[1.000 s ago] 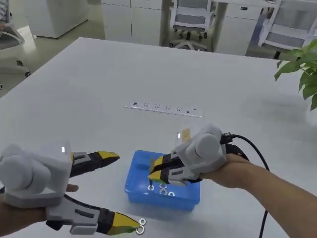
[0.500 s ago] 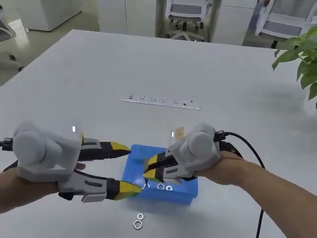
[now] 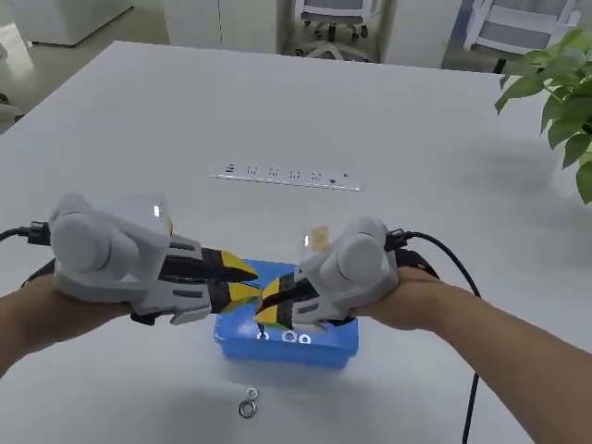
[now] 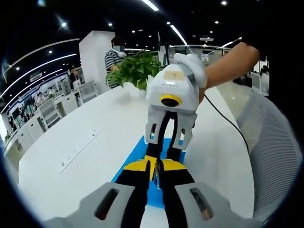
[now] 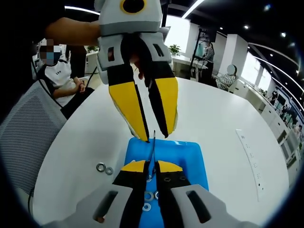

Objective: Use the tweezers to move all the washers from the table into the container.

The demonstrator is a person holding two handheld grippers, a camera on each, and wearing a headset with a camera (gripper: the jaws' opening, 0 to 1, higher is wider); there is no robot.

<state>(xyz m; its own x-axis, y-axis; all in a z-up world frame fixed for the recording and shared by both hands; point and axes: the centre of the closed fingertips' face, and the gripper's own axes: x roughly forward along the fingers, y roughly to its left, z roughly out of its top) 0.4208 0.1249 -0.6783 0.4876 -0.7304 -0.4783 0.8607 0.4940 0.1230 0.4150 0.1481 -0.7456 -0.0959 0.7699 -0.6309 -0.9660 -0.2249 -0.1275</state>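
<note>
Left gripper (image 3: 252, 281) brought in from the table's near edge to meet the right gripper (image 3: 265, 311) above the container (image 3: 324, 350); its jaws, wide a second ago, now stand at a narrow slit.
Both tools have smooth grey-white plastic bodies and tapered black jaws with yellow pads. The right jaws pinch thin steel tweezers (image 5: 153, 146), whose tip reaches between the left jaws; whether those grip it cannot be told. The container is a shallow rectangular tray of glossy blue plastic holding several small metal ring washers (image 3: 289, 338). Two loose washers (image 3: 248, 403), side by side, lie on the matte white table (image 3: 398, 139) just in front of the tray, unchanged in place.
</note>
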